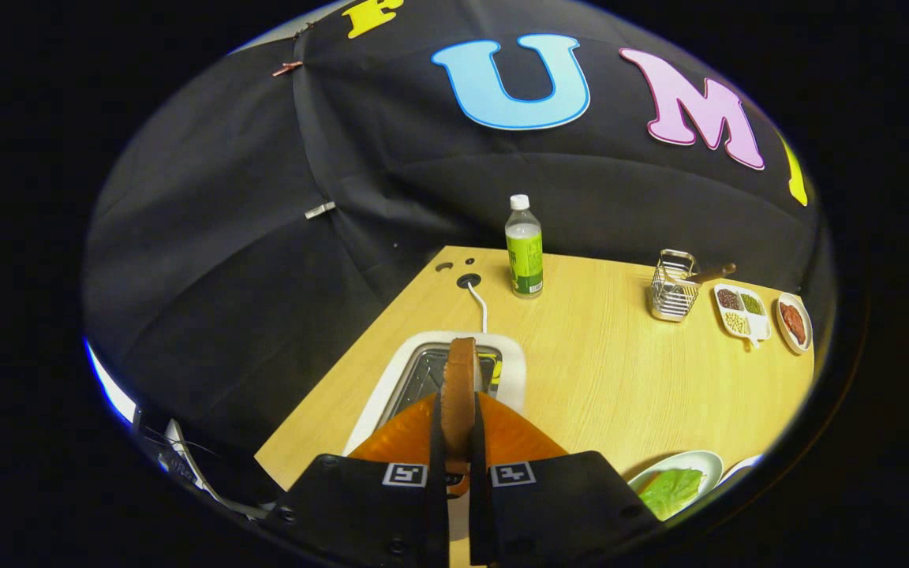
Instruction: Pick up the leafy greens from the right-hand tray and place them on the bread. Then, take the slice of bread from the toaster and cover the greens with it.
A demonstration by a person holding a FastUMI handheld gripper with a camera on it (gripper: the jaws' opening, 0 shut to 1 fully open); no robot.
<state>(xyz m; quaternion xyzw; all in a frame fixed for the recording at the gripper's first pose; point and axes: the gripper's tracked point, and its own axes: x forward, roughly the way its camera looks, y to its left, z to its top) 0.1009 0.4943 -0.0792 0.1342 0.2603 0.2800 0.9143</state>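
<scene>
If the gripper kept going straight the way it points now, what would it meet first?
The gripper is shut on the bread slice edge-on. Straight ahead lies the toaster, probably met first; beyond it, bare table. Depth is unclear.

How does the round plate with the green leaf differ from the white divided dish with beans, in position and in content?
The round white plate lies near the tool, just right of it; the white divided dish lies far beyond, beside a wire basket. The plate holds one flat green leaf; the dish holds separate small heaps. The tool is shut on a brown bread slice. Both rest on the wooden table.
</scene>
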